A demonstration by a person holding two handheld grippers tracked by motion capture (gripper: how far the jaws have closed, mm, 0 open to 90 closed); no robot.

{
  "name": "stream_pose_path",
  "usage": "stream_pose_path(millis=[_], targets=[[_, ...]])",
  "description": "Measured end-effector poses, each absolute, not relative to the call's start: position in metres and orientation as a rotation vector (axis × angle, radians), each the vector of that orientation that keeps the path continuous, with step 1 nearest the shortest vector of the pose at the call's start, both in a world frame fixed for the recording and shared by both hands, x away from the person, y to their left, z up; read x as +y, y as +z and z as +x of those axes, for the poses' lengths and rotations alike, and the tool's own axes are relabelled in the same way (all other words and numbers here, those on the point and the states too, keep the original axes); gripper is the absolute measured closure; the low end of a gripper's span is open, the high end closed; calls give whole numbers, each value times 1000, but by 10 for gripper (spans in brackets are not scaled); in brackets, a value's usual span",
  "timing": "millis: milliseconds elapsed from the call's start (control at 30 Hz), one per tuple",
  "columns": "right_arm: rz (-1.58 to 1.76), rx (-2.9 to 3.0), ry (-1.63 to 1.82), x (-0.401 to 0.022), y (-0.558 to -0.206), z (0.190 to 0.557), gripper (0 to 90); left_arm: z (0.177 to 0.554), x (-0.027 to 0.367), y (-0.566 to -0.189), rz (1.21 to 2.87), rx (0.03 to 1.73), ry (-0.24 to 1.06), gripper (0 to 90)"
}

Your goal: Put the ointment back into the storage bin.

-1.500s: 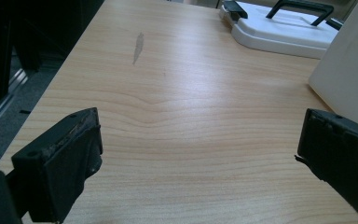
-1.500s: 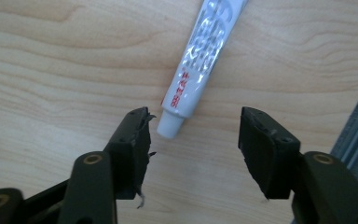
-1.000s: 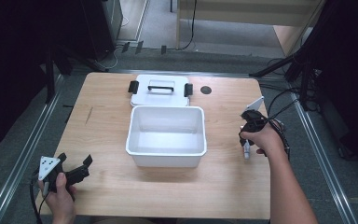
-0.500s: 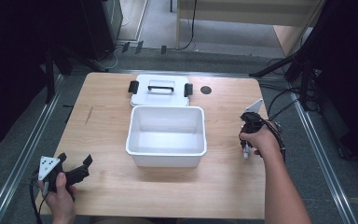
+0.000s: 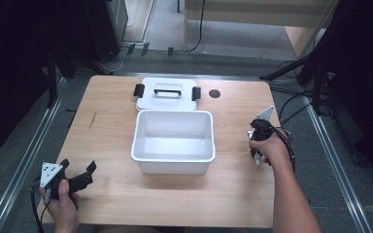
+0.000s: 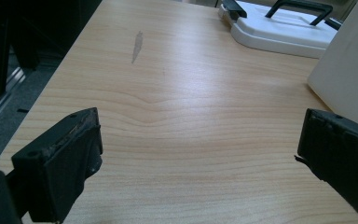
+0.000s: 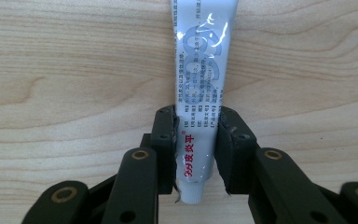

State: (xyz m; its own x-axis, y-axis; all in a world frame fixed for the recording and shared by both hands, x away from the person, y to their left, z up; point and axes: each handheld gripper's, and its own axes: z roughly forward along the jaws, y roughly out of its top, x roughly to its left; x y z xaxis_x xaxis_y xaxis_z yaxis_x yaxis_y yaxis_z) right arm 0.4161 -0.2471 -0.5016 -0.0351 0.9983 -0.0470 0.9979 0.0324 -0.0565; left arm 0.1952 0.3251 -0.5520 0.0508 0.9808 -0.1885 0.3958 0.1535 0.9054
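Ointment tube: in the right gripper view this slim, silver-white foil tube with printed lettering lies flat on the pale wood-grain bench, its capped end toward the camera. The right tongs are pinching it across the lower body, one black pad on each side, low against the wood, which suggests a grip meant for lifting it.

In the high view, the right tongs sit near the bench's right edge, pointed down at the tube, just a sliver of white under the hand there. To their left stands an open white plastic bin, rectangular with rounded corners and smooth walls, empty as far as can be seen. Its lid, with a black handle and black side latches, lies flat just behind it, leaving the bin free to receive things. The left tongs rest at the near left corner, well apart from the bin.

In the left gripper view, the left tongs are spread wide over bare wood, holding nothing; the bin's white wall and the lid show at upper right.
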Motion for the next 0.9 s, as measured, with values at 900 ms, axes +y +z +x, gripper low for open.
stream_pose_path(millis=[900], targets=[[-1989, -2448, -75, -222, -428, 414, 728, 195, 325, -552, 1400, 1500, 798, 4]])
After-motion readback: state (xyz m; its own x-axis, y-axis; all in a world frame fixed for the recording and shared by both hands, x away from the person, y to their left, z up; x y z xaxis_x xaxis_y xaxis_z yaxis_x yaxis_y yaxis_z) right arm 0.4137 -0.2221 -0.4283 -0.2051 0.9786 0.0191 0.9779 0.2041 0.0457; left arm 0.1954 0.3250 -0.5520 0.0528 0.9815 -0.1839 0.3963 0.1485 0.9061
